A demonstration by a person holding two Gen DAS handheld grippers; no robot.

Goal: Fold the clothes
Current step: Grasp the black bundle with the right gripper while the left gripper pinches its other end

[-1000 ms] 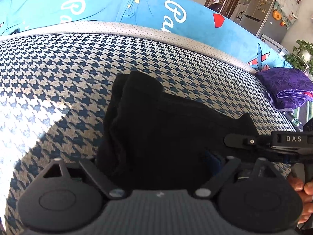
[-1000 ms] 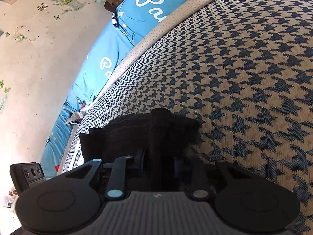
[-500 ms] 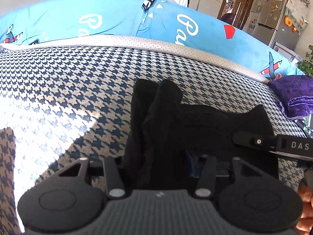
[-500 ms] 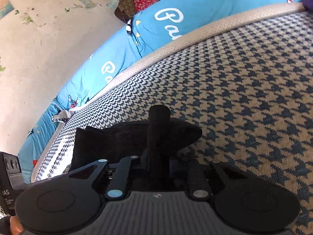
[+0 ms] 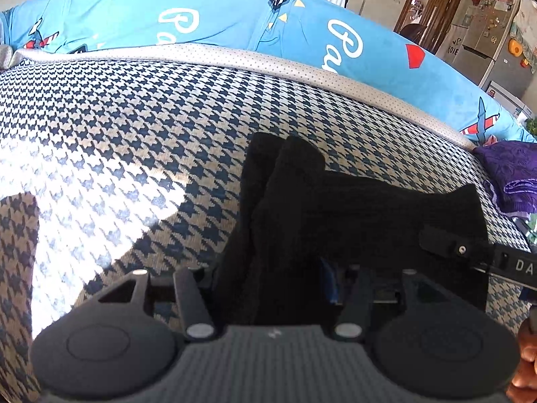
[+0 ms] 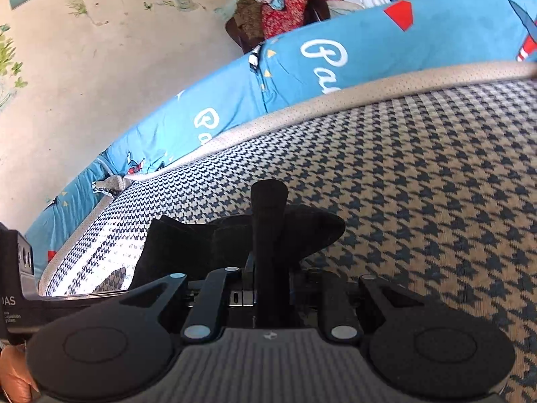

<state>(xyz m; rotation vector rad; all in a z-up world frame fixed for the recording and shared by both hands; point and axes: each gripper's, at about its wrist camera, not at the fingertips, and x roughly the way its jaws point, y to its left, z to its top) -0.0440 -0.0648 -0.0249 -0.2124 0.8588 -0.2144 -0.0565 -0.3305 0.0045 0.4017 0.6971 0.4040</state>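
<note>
Black knit garment (image 5: 352,211): lies on the houndstooth cover (image 5: 134,141), in the near right part of the left wrist view; folded into a long band.
Long axis: in the left wrist view it runs left to right across the cover, from a bunched, raised fold near the middle to a pointed corner at the right end.
Raised fold: two thick humps of cloth stand up at the band's left end and point toward the far side, toward the blue cushions (image 5: 218,16).
Left gripper (image 5: 272,268): pressed together on the near edge of the garment; the black cloth fills the space between its fingers and hides the tips.
Right gripper (image 6: 268,235): pinching a narrow upright ridge of the same garment (image 6: 208,245), which rises between its fingers; the rest of the cloth spreads flat to the left and right behind the ridge.
Grippers together: the right gripper's body shows at the right edge of the left wrist view, over the garment's right end, so each holds one end of the band.
Hands: fingers (image 5: 525,352) show at the near right corner of the left wrist view.
Purple cloth (image 5: 510,174): lies at the far right edge of the cover, well apart from the garment.
Sunlight: a bright patch falls on the cover to the left of the garment.
</note>
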